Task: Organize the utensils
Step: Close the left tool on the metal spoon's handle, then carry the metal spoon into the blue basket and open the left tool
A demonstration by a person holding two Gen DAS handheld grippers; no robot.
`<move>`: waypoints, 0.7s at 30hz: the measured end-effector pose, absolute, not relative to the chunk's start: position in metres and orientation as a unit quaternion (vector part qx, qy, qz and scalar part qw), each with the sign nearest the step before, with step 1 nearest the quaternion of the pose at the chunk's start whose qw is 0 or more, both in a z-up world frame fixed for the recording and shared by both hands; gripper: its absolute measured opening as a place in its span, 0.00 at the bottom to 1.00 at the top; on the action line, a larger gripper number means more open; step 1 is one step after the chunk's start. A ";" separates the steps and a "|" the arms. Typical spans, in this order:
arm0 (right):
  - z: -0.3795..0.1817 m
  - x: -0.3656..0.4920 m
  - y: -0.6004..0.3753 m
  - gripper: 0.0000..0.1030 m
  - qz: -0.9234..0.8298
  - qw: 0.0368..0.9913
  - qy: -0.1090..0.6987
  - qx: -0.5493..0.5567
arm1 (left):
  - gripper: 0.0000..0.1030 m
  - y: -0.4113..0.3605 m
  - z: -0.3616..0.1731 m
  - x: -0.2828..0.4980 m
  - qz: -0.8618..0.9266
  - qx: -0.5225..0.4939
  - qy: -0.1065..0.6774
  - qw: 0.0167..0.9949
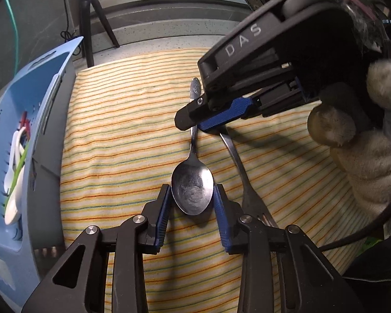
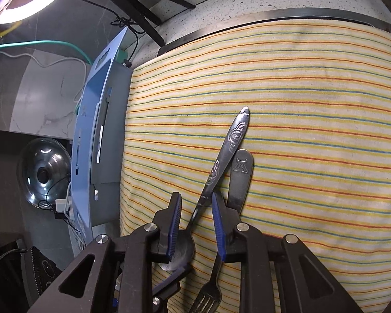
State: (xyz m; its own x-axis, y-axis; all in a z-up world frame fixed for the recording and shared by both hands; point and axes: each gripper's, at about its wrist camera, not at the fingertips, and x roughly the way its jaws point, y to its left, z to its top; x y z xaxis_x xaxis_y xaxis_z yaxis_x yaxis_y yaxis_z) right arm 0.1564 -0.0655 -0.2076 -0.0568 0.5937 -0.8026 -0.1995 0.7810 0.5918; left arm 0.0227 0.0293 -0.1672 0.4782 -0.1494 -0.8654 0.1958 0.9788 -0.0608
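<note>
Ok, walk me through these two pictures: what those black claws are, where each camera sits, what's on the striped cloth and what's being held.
No robot arm here: a person holds a two-finger gripper in each hand, with a fisheye camera on each looking along its fingers. The left camera shows the left gripper with its blue pads either side of the spoon bowl; whether they press on it I can't tell. The right gripper, held by a gloved hand, reaches in from the right. The right camera shows its fingers astride the spoon handle, not visibly touching. A fork lies beside the spoon on the striped cloth. A blue basket of plastic utensils stands left.
</note>
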 end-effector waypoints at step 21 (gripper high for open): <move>-0.181 0.152 -0.039 0.06 0.332 0.660 0.648 0.185 | 0.29 0.055 -0.126 0.006 -0.081 -0.005 0.453 0.888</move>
State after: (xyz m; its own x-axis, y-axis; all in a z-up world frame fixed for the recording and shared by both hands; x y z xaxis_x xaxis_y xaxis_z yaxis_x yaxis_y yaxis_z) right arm 0.1523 -0.0389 -0.1811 -0.0615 0.6777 -0.7328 -0.1985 0.7112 0.6744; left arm 0.0057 0.0551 -0.1258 0.5770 -0.1484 -0.8032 0.1397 0.9868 -0.0819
